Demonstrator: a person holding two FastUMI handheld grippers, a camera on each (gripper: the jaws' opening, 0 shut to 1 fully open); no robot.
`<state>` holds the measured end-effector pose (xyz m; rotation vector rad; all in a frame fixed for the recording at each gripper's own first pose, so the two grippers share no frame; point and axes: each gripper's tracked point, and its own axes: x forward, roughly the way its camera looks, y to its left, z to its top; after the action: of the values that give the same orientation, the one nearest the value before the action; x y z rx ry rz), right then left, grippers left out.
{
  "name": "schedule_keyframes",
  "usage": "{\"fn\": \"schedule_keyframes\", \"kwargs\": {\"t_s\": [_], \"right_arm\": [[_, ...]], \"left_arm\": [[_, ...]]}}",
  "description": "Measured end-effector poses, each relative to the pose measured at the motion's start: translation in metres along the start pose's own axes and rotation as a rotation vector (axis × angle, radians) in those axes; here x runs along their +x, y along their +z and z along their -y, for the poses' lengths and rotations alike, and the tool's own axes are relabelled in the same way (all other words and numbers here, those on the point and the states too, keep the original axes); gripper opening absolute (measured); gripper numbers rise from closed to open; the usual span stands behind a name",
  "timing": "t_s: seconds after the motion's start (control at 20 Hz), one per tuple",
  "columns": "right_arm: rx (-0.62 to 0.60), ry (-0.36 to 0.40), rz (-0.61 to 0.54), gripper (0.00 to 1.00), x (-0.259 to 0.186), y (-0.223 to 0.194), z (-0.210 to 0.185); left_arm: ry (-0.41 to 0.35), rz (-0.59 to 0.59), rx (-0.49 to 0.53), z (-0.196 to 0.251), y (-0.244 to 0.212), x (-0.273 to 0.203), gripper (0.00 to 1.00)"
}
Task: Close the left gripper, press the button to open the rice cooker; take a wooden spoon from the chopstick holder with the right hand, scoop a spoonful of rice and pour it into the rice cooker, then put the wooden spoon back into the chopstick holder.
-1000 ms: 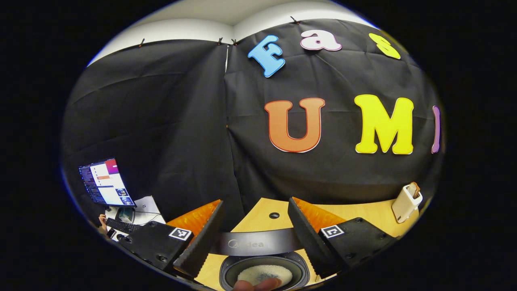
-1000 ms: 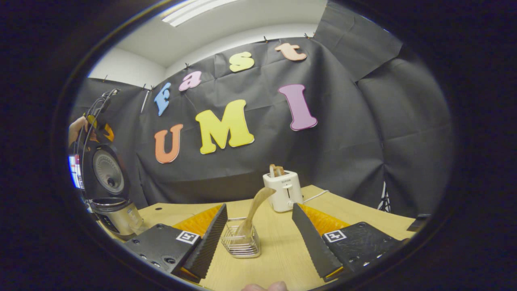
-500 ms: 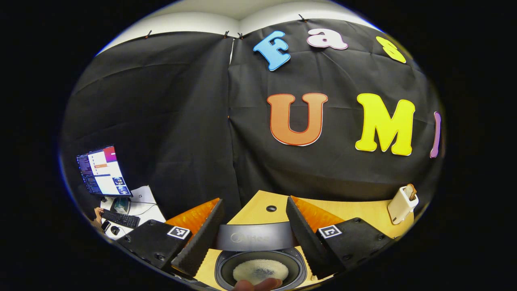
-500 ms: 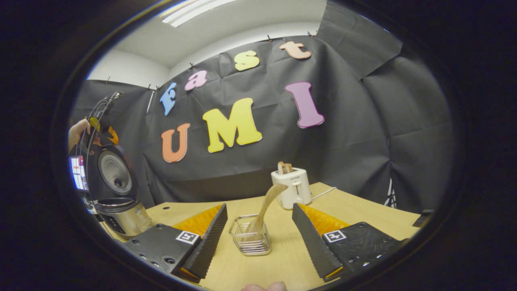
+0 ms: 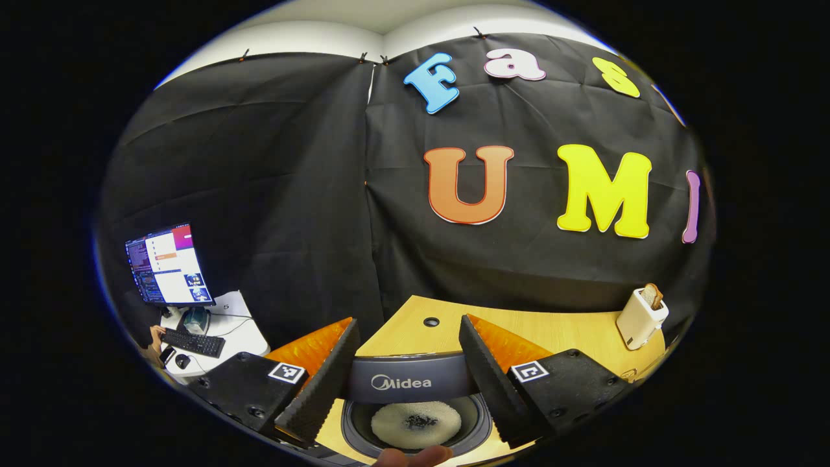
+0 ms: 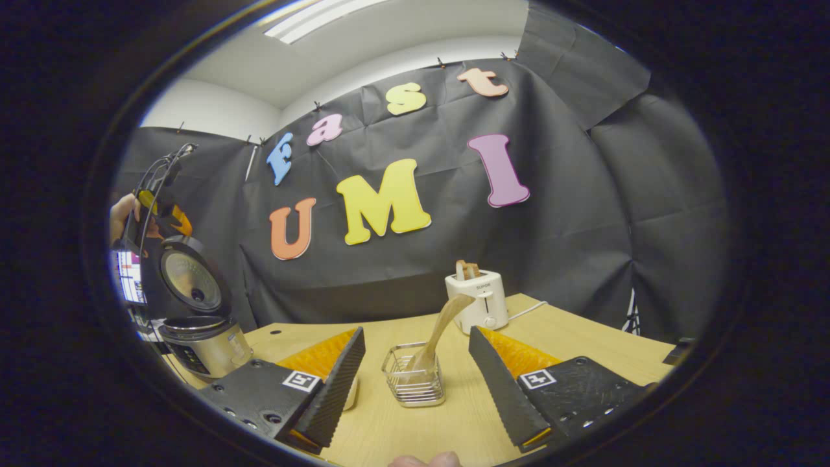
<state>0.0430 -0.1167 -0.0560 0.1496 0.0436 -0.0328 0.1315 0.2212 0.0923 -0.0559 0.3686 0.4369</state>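
Note:
In the left gripper view my left gripper (image 5: 408, 321) is open, held above the rice cooker (image 5: 408, 381). The cooker's dark band sits between the fingers, and the pot (image 5: 415, 425) below holds white rice. The right gripper view shows the cooker (image 6: 201, 347) at the far left with its lid (image 6: 188, 275) raised, and a hand holding the left gripper (image 6: 159, 214) above it. My right gripper (image 6: 415, 332) is open and holds nothing. Ahead of it stands the wire chopstick holder (image 6: 414, 383), with the wooden spoon (image 6: 444, 321) leaning inside, clear of both fingers.
A white toaster (image 6: 476, 298) with toast stands behind the holder on the wooden table (image 6: 570, 337). A pale object (image 6: 352, 392) peeks from behind my right gripper's left finger. Beyond the table's left edge are a monitor (image 5: 167, 266) and a keyboard (image 5: 193, 342).
The right gripper has drawn back from the holder, which looks smaller and farther off, spoon still inside. The left gripper view has shifted, so more of the cooker and rice shows.

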Motion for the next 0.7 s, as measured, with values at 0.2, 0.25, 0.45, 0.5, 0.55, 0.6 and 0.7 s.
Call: {"fn": "schedule_keyframes", "kwargs": {"t_s": [0.2,0.25,0.45,0.5,0.55,0.6,0.7], "right_arm": [[-0.029,-0.007,0.015,0.91,-0.009,0.002,0.000],[-0.035,-0.008,0.019,0.91,-0.012,0.004,0.000],[-0.049,-0.009,0.033,0.91,-0.018,0.008,0.000],[-0.052,-0.009,0.035,0.95,-0.019,0.008,0.001],[-0.054,-0.011,0.036,0.95,-0.020,0.009,0.002],[-0.056,-0.013,0.039,0.95,-0.022,0.010,0.002],[-0.052,-0.009,0.046,0.95,-0.023,0.010,0.002]], "left_arm": [[-0.017,0.000,-0.001,0.006,-0.033,-0.023,0.99],[-0.022,-0.002,-0.004,0.007,-0.042,-0.029,0.99],[-0.024,-0.009,-0.022,0.010,-0.082,-0.046,0.99],[-0.022,-0.008,-0.024,0.011,-0.091,-0.050,0.98],[-0.019,-0.005,-0.027,0.012,-0.098,-0.051,0.98],[-0.017,-0.003,-0.026,0.012,-0.105,-0.053,0.98],[-0.015,0.011,-0.029,0.013,-0.115,-0.056,0.98]]}}
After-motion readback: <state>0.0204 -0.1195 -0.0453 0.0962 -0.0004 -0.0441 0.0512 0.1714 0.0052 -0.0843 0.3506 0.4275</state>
